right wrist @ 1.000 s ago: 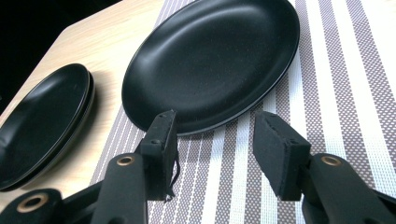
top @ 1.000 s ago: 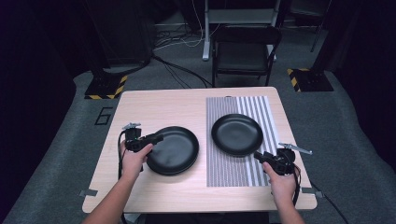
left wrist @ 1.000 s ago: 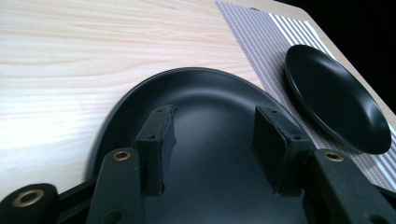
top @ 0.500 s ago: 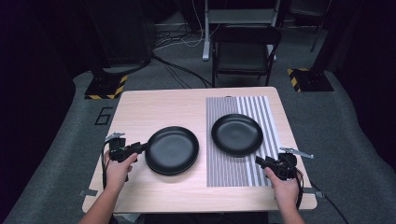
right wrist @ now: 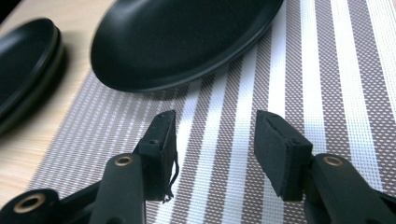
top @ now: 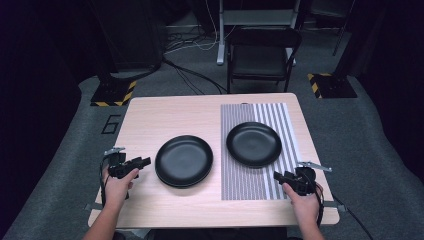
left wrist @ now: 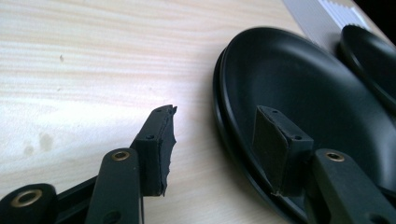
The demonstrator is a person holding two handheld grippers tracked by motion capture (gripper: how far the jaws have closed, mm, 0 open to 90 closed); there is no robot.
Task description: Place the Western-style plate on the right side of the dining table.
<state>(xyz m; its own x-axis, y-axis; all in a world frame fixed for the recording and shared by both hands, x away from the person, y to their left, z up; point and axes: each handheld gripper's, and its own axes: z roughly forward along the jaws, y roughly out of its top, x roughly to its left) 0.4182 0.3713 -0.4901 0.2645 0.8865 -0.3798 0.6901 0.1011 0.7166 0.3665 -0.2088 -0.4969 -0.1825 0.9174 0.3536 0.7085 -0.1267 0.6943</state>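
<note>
Black stacked plates (top: 184, 160) sat on the bench (top: 165, 115); left tongs (top: 145, 161) gaped empty beside them (right tongs (top: 276, 175) likewise, over the mat (top: 250, 182)).

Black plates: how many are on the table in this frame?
3, as far as can be seen. One plate on the striped mat; two stacked on the bare wood to its left: the top plate and the one beneath, showing as a second rim. More could be hidden in that stack.
</note>
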